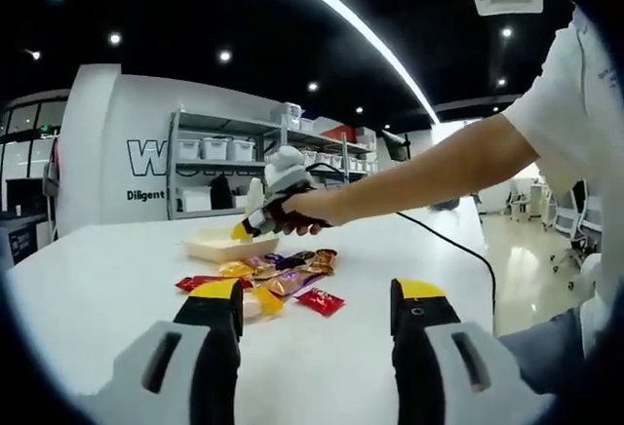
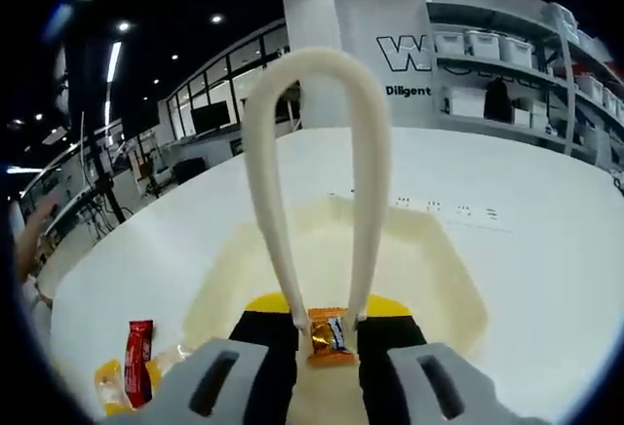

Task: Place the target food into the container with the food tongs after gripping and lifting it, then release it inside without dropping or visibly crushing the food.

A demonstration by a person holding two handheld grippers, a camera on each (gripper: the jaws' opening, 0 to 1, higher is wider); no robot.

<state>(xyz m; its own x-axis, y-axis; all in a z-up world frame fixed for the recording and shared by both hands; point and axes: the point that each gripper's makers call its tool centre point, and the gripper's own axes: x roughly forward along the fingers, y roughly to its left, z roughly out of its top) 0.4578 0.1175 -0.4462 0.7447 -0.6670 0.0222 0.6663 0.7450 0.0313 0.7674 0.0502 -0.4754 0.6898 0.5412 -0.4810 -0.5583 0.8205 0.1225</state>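
Right gripper (image 2: pixel 331 332) fingers clamp tongs (image 2: pixel 317 191), pinching a candy (image 2: pixel 330 335) over the container (image 2: pixel 439 279); release left. Left gripper (image 1: pixel 317 313) fingers wide open, empty, over bench (image 1: pixel 88 298).

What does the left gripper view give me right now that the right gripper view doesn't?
Left gripper view alone: the left gripper with its jaws apart and nothing between them, the pile of wrapped snacks on the table, and the person's hand holding the right gripper over the cream container.

Right gripper view alone: the right gripper shut on the cream tongs, whose tips pinch an orange wrapped snack above the container's interior.

Both: the white table, the container, the shelving with bins and the wall lettering behind.
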